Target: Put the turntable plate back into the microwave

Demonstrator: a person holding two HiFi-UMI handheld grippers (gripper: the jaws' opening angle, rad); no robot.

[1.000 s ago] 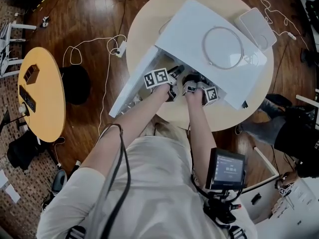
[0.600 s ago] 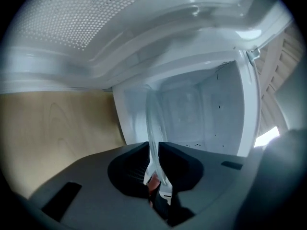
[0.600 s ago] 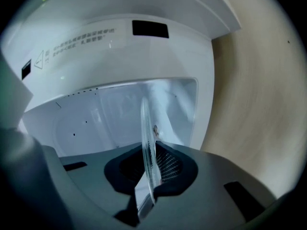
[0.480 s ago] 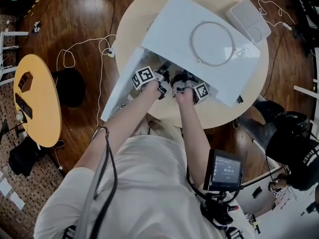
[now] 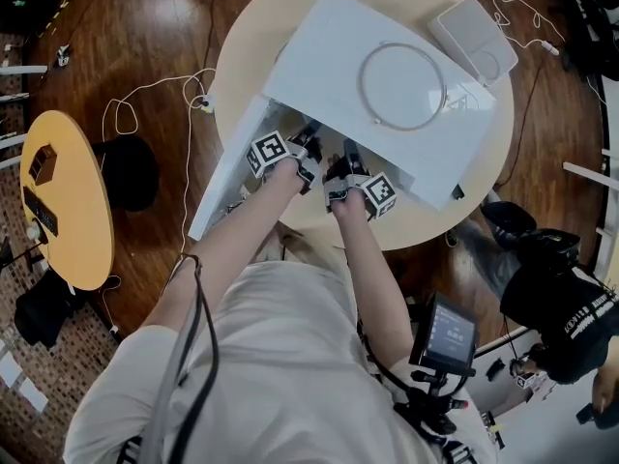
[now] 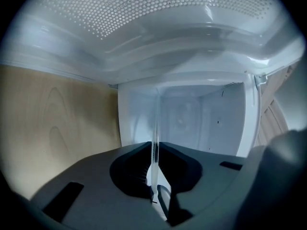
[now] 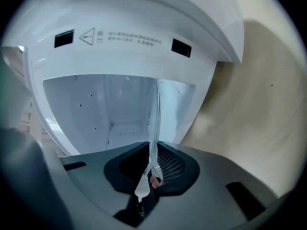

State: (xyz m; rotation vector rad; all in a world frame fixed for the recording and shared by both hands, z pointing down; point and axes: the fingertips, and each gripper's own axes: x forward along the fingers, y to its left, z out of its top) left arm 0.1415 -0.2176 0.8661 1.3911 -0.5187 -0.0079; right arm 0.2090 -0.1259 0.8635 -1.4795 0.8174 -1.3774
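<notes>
A white microwave [image 5: 319, 56] stands on a round light-wood table [image 5: 237, 66], its door [image 5: 224, 191] swung open to the left. Both grippers are at the mouth of its cavity [image 6: 192, 119]. A clear glass turntable plate shows edge-on as a thin strip in both gripper views. My left gripper [image 6: 154, 176] is shut on the plate's rim [image 6: 154, 128]. My right gripper [image 7: 151, 176] is shut on the rim [image 7: 156, 123] as well. From above, the left gripper [image 5: 308, 143] and right gripper [image 5: 343, 158] sit side by side. The plate itself barely shows in the head view.
A round ring outline [image 5: 401, 85] lies on the microwave's top. A white flat device [image 5: 474, 39] with cables sits at the table's back right. A small yellow round table [image 5: 58, 201] stands at the left, and a person [image 5: 561, 298] sits at the right.
The right gripper has drawn slightly back from the opening and towards the left one. Both grippers have rolled a little. The head view has shifted, so the microwave sits further left in the picture.
</notes>
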